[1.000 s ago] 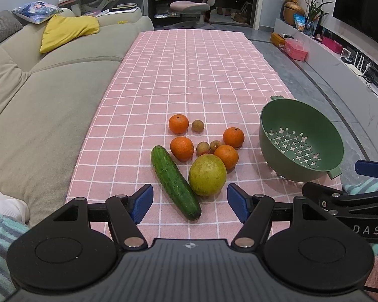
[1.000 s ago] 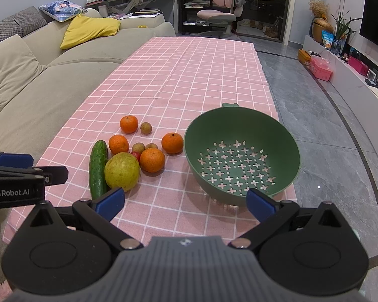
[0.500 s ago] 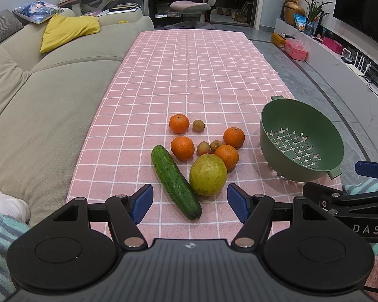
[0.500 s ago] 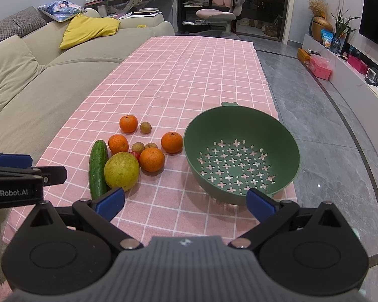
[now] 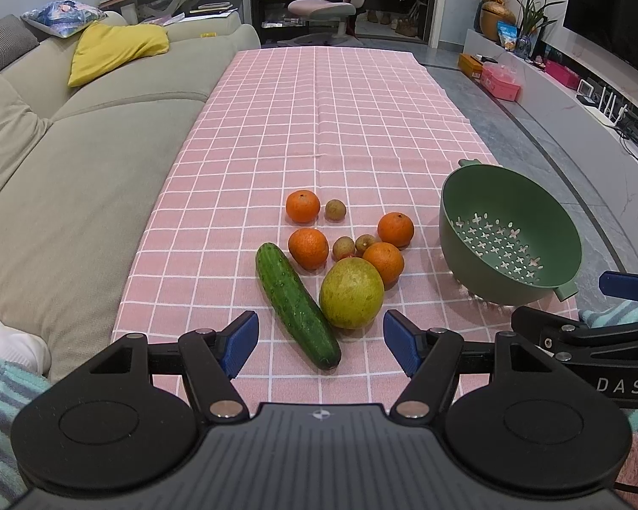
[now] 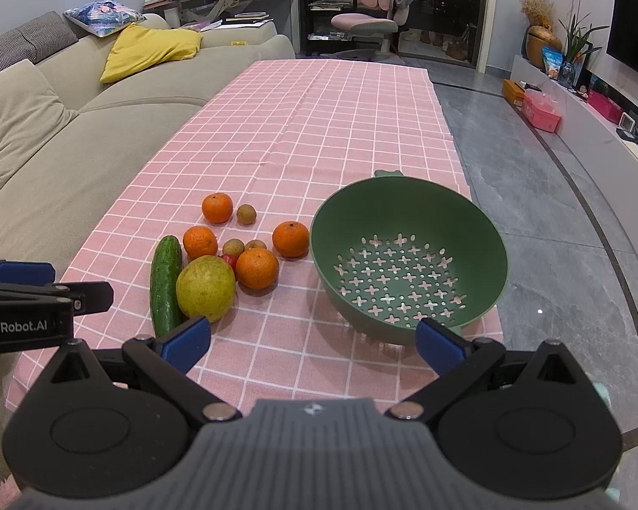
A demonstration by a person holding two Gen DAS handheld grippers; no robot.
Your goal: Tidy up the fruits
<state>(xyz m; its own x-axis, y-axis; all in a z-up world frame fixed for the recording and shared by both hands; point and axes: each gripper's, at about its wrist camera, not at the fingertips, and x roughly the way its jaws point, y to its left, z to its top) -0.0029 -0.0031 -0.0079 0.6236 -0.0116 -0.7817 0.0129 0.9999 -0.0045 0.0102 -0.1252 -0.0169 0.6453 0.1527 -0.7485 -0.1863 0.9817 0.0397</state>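
Fruit pile (image 5: pixel 344 255) loose near desk's near edge: four oranges, pear, cucumber (image 5: pixel 295 304). Green colander (image 6: pixel 408 255) at near right corner, nothing inside. Left hand-held gripper (image 5: pixel 321 342) and right hand-held gripper (image 6: pixel 312 340) both released, holding nothing.

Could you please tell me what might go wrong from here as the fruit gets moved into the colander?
1. The colander sits at the cloth's corner; a nudge might tip it off.
2. The pear touches the cucumber and an orange; lifting it may set them rolling.
3. The small brown fruits may slip from a hand-held gripper.
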